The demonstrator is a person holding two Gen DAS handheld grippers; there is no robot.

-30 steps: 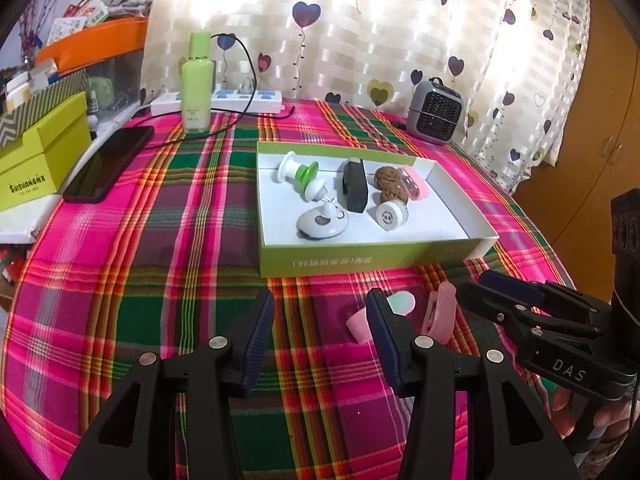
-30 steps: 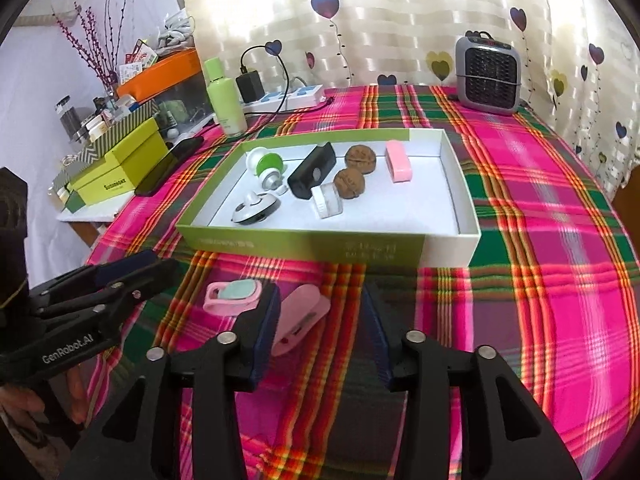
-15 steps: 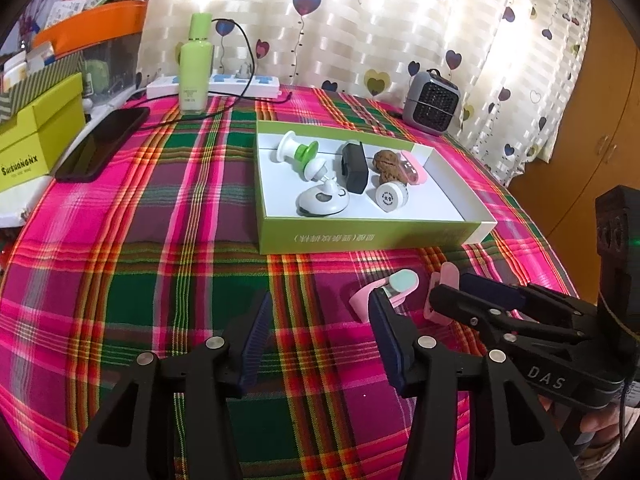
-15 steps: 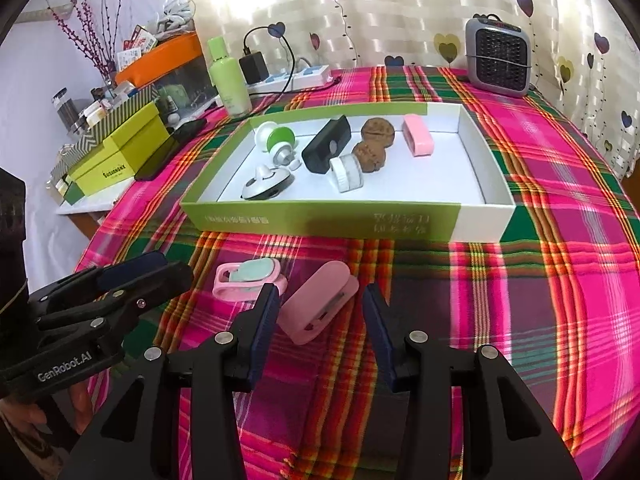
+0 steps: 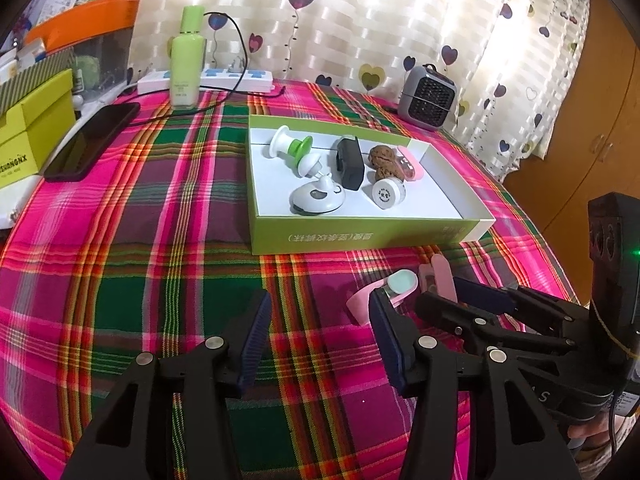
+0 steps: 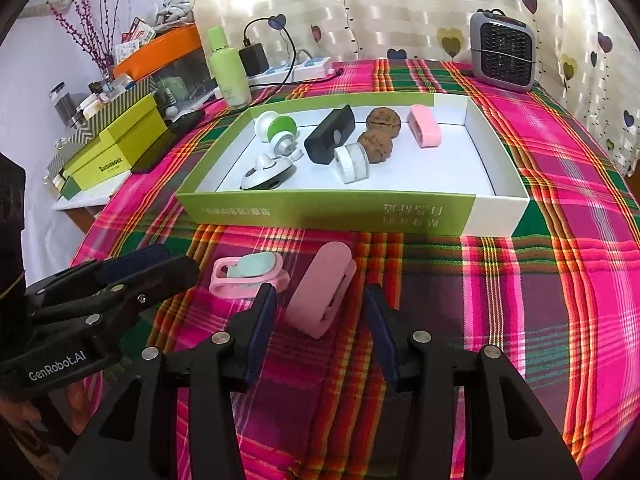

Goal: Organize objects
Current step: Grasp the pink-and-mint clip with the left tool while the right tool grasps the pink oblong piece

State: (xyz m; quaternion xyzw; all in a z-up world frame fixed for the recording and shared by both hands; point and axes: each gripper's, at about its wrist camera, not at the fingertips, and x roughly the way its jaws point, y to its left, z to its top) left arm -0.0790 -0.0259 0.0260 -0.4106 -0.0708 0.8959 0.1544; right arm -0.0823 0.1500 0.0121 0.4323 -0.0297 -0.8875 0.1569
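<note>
A green-and-white open box (image 6: 328,216) (image 5: 360,236) on the plaid cloth holds several small items: a green-white roller (image 6: 276,130), a black case (image 6: 330,134), two walnuts (image 6: 378,136), a white cap (image 6: 352,162), a pink block (image 6: 425,126). In front of it lie a pink clip (image 6: 322,294) (image 5: 438,274) and a pink-and-mint ring piece (image 6: 248,276) (image 5: 394,286). My right gripper (image 6: 320,330) is open, its jaws on either side of the pink clip's near end. My left gripper (image 5: 318,340) is open and empty, just left of the ring piece.
A green bottle (image 5: 186,60), a power strip (image 5: 208,78) with cables and a black phone (image 5: 94,140) lie at the far left. Yellow-green boxes (image 6: 116,140) stand off the left edge. A small grey heater (image 6: 502,56) stands at the back right.
My right gripper has moved forward, so the pink clip now lies between its open jaws. The left gripper has held its place, open.
</note>
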